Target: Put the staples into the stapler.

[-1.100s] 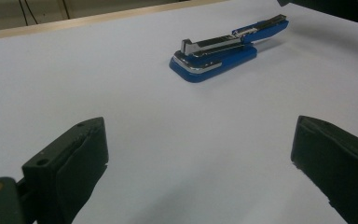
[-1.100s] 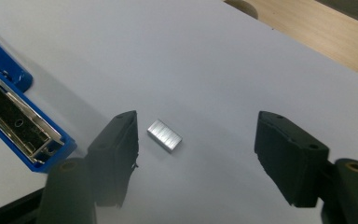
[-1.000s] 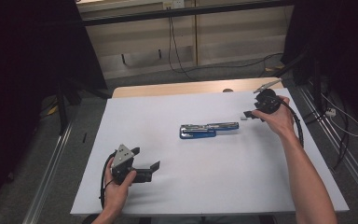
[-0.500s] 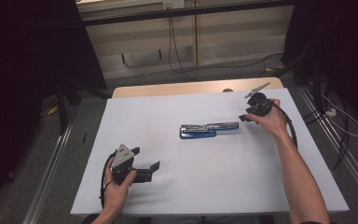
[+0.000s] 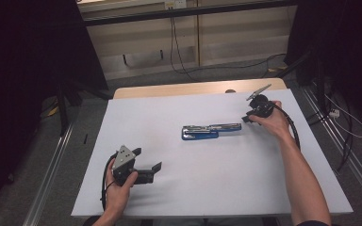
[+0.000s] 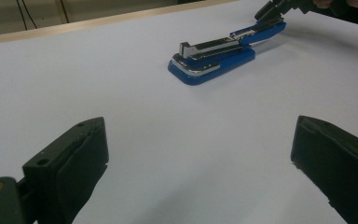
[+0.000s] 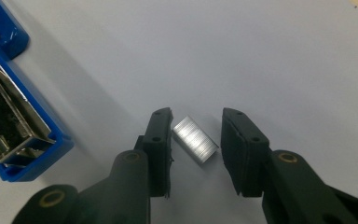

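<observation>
The room is dark at both sides, with a pale wall and some cables on the grey floor behind, and in the middle stands a surface (image 5: 207, 188) covered with a white sheet.

On the sheet lies a blue stapler (image 5: 210, 131), opened up so that its metal staple channel is visible. In the left gripper view it is well ahead of the fingers, up and a little to the right, far from them. In the right gripper view its open end is to the left of the fingers, near but not touching.

The right gripper (image 7: 196, 149) is held at the far right part of the surface, just beside the right end of the stapler. Between its two black fingers (image 7: 161, 140) lies a small silver strip of staples (image 7: 195, 140), flat on the sheet and turned at an angle. The fingers have just been closing around it. They stand now rather narrow, and the strip's upper corner is very near the left finger, but a small gap is visible on the right side, so the pads are not yet pressing on it.

The left gripper (image 5: 146, 165) is in the person's left hand (image 5: 118, 193) at the near left corner of the surface, well apart from the stapler. Its fingers (image 6: 74, 158) are spread wide with only white sheet between them; they have hold of nothing.
</observation>
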Available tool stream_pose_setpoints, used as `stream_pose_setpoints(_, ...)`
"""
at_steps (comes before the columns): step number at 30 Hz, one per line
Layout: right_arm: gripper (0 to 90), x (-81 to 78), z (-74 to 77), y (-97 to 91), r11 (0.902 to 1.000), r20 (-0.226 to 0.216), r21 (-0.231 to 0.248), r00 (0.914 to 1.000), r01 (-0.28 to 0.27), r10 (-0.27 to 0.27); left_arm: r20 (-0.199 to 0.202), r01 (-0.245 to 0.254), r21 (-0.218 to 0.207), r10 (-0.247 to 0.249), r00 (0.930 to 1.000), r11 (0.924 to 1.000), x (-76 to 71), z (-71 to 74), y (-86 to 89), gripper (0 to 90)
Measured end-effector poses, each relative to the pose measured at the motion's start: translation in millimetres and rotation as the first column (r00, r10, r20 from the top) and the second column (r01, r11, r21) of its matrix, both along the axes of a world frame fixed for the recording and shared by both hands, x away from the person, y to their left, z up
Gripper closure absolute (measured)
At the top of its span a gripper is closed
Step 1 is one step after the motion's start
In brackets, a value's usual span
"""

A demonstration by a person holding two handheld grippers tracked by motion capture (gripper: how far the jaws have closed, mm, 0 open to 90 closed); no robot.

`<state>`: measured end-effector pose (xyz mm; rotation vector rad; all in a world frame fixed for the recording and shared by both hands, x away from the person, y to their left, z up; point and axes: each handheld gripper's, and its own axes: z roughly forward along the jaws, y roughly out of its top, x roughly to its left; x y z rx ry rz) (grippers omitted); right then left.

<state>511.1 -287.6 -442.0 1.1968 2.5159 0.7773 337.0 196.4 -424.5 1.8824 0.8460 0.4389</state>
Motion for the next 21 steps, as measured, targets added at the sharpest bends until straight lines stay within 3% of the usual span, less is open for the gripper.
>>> stream_pose_setpoints(16,78.8,0.3,-0.5,1.2,0.9997,-0.033,0.023,0.9994,-0.009,0.01,0.0,-0.01,-0.001,0.01,0.9999,0.9999,1.2,-0.3,1.3,4.4)
stream_pose_setpoints(21,79.2,0.4,-0.1,1.7,0.9997,-0.041,0.026,0.9992,-0.001,0.003,-0.006,-0.006,-0.004,0.006,1.0,1.0,1.1,-0.7,0.3,4.3)
